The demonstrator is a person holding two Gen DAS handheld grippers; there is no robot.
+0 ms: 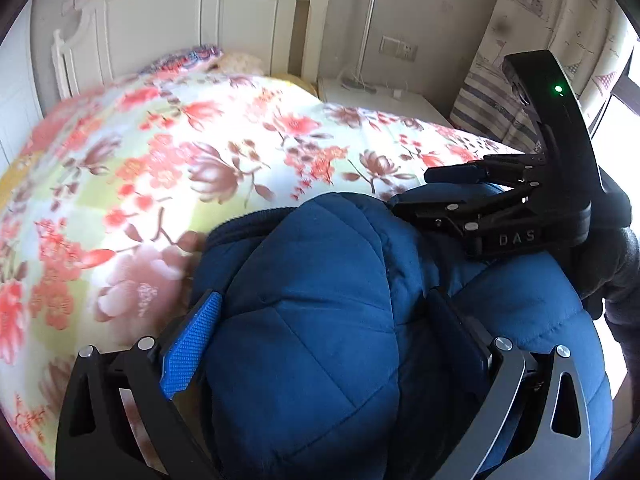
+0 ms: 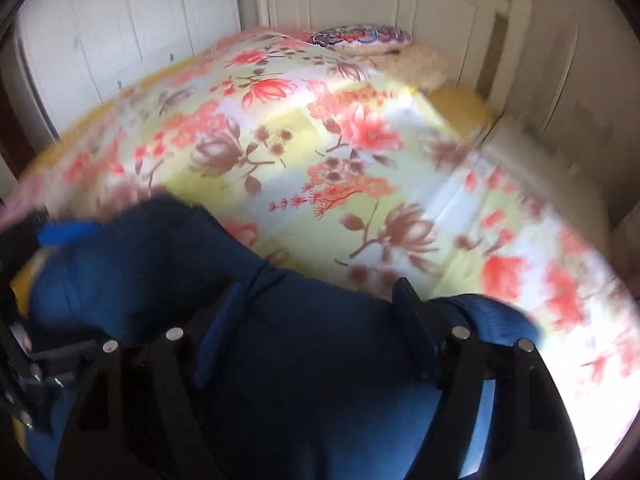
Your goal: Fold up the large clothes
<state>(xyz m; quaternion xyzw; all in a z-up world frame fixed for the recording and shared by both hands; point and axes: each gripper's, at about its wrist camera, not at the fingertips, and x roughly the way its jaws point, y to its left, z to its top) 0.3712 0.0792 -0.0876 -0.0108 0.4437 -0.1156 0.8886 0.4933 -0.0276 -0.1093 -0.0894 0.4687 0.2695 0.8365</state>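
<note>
Two cams up rn, both looking down at the bed. Biggest thing is the floral quilt, red and brown flowers on pale yellow, covering pretty much the whole bed. White headboard is at the far end of the quilt, w/ a patterned pillow lying right at its foot. Off the quilt's right edge in the left cam there's a white nightstand and a striped curtain by the window.

Task item: the dark blue puffy jacket, quilted stitching, bunched up on the near end of the quilt, closest to me. It fills the bottom of both views.

My left gripper has a fat padded lump of the jacket between its fingers, blue pad pressed against the fabric on one side, other finger sunk into a fold, so I'd call that clamped on the jacket.

My right gripper sits over the jacket w/ fabric between the fingers. Right cam is smeared w/ blur tho, and in the left cam its fingertips are against the jacket's far side, so can't tell if it's actually pinching or just spread around the cloth.
</note>
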